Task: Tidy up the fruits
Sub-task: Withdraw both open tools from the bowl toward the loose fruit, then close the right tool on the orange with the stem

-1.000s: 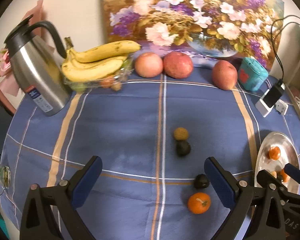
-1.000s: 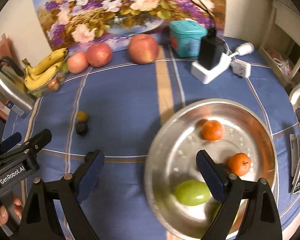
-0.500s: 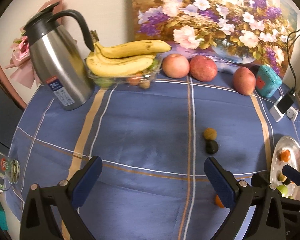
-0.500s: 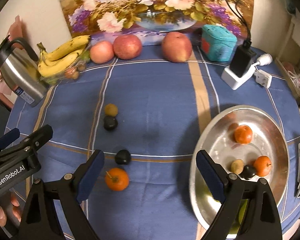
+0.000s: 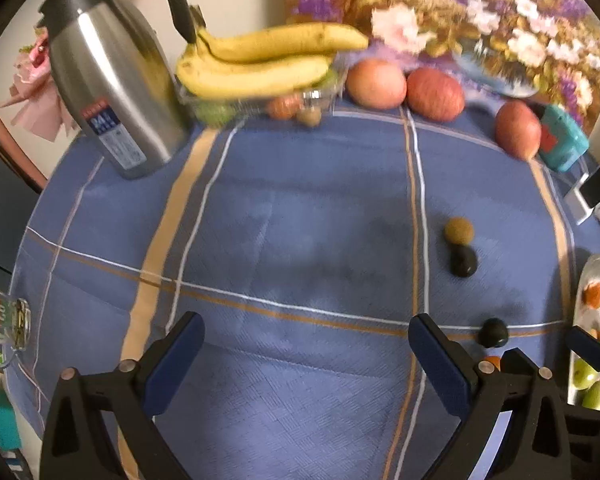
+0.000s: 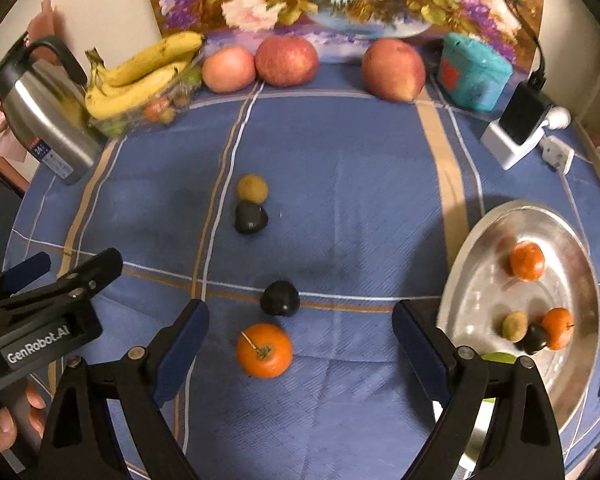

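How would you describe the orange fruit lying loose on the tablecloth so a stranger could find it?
Start at the metal tray on the blue tablecloth; beside it, off the tray, four small fruits lie on the cloth. The orange fruit is the nearest, between the open right gripper fingers, next to a dark fruit. It alone is bright orange, with a stem.

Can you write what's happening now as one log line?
task: organize fruits | right gripper: open, above orange fruit | left gripper: open, empty | metal tray: some fruit

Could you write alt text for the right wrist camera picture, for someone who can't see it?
Open, empty tongs hang over an orange fruit and a dark fruit on a blue checked tablecloth. A steel tray holding small fruits sits on the right; bananas and apples line the back.
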Action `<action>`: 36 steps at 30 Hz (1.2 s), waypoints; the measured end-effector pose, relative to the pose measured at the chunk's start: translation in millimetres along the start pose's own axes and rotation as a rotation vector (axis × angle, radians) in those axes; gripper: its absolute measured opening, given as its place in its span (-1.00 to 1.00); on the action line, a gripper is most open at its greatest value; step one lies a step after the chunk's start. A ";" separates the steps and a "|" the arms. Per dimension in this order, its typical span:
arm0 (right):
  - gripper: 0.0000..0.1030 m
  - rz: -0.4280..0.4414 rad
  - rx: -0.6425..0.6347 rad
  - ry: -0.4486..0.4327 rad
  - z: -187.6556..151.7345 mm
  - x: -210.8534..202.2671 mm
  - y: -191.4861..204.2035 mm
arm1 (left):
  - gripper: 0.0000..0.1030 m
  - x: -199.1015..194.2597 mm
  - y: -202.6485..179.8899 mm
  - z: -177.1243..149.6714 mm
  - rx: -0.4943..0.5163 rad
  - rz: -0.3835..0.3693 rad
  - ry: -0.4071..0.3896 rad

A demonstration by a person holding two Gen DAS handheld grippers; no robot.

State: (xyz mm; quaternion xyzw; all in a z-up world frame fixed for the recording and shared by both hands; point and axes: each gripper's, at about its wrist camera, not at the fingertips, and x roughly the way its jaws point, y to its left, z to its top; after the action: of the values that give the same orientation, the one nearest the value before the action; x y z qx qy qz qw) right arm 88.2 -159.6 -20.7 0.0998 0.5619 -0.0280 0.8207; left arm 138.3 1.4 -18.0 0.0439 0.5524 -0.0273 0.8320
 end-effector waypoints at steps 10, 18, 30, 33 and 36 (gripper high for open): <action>0.81 0.037 0.025 0.084 -10.1 28.7 -2.1 | 1.00 32.3 -5.6 -8.0 0.008 0.008 0.079; 0.52 0.083 0.021 0.102 -13.2 35.7 4.7 | 1.00 39.2 -7.7 -9.6 0.010 0.001 0.087; -0.07 0.088 0.009 0.100 -15.3 33.9 8.2 | 1.00 32.0 -7.7 -8.7 -0.005 -0.008 0.063; -0.07 0.089 0.004 0.099 -16.4 33.0 7.6 | 1.00 29.0 -7.7 -7.2 -0.010 -0.008 0.055; -0.25 0.114 0.011 0.093 -16.8 31.1 5.6 | 1.00 27.1 -6.6 -4.7 -0.021 -0.011 0.045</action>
State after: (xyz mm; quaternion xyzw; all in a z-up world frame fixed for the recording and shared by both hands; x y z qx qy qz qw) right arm 85.0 -148.8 -54.7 0.1376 0.5926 0.0204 0.7934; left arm 143.9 -4.6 -45.0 0.0328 0.5715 -0.0251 0.8195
